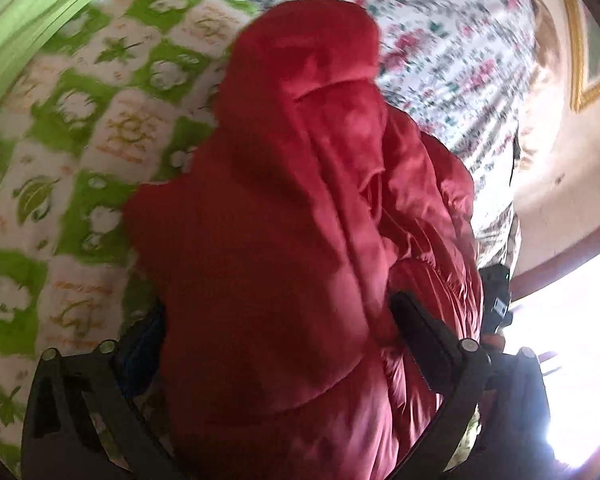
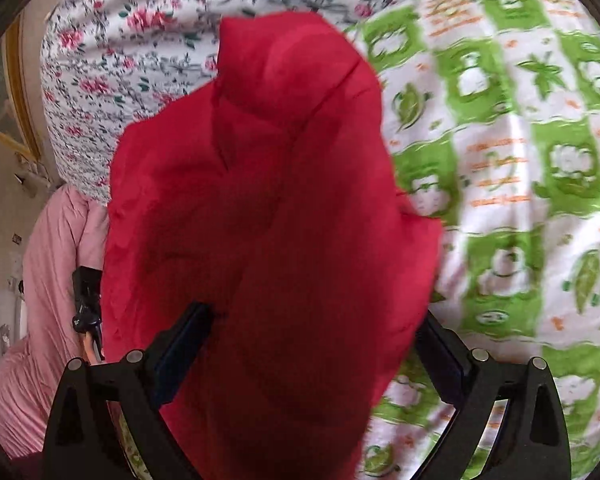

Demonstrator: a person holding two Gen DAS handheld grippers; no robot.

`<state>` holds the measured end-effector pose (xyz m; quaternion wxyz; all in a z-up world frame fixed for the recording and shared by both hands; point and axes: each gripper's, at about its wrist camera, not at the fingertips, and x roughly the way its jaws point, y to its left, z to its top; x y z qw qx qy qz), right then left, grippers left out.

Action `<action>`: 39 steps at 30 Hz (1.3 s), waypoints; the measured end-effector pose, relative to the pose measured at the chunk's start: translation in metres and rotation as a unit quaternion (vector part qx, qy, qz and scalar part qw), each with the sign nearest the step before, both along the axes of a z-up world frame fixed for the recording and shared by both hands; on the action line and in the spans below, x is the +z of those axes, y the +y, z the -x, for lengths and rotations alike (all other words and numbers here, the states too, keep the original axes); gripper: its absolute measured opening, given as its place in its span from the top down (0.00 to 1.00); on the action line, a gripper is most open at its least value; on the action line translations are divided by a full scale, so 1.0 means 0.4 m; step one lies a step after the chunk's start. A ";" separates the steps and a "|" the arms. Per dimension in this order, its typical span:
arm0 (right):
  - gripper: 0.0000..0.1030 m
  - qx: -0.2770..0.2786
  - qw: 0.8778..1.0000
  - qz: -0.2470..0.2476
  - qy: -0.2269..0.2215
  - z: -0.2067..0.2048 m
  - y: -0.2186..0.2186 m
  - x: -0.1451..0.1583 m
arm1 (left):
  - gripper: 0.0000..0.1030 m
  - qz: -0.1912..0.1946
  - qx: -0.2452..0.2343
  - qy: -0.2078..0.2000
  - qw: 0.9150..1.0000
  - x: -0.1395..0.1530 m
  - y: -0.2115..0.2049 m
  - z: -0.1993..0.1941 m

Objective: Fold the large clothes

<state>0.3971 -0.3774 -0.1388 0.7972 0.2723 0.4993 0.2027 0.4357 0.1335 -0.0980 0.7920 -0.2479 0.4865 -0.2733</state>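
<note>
You are spreading both grippers wide: the red jacket [image 1: 300, 240] is lying bunched between the left gripper [image 1: 276, 344] fingers and the right gripper [image 2: 312, 344] fingers (unpinched), on the green-patterned bedcover [image 2: 520, 200].

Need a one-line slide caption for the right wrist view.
Right gripper open around a red garment over a green-patterned bedspread.
</note>
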 end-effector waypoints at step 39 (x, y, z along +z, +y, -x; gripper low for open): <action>0.57 -0.040 0.992 -0.120 0.010 0.476 0.072 -0.008 | 0.45 -0.017 0.051 -0.019 0.998 0.032 0.134 0.522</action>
